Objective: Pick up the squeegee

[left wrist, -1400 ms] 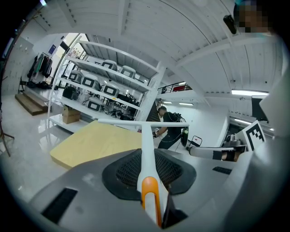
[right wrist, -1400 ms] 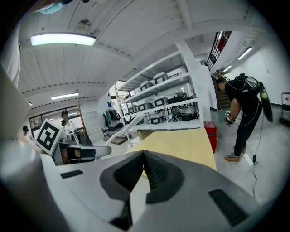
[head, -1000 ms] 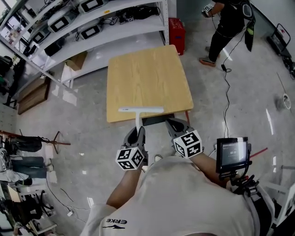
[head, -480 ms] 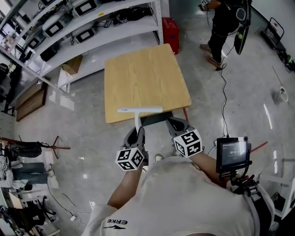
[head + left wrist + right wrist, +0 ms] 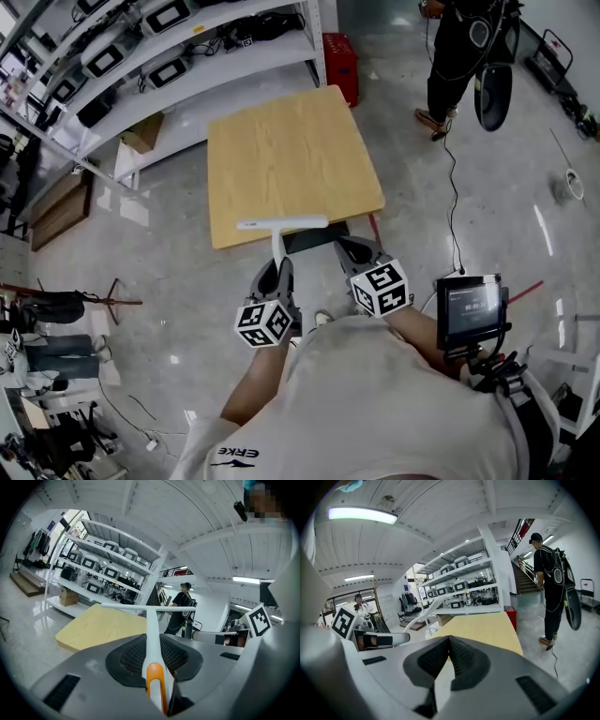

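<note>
The squeegee (image 5: 278,234) is white, with a long straight blade across the top of a slim handle that ends in orange. My left gripper (image 5: 278,269) is shut on that handle (image 5: 152,637), which runs up between the dark pads. The blade hangs over the near edge of the light wooden table (image 5: 291,150). My right gripper (image 5: 358,251) sits just to the right, shut with nothing between its pads (image 5: 461,660). In the right gripper view the squeegee (image 5: 423,611) shows at the left, beside the table (image 5: 487,625).
White shelving (image 5: 187,56) with several devices stands behind the table, with a red crate (image 5: 337,52) at its end. A person in black (image 5: 459,56) stands at the far right, and a cable (image 5: 455,187) trails over the floor. A screen (image 5: 472,309) hangs at my right side.
Both grippers and the squeegee keep the same pose. The head view has shifted a little, and the person in black at the back has moved.
</note>
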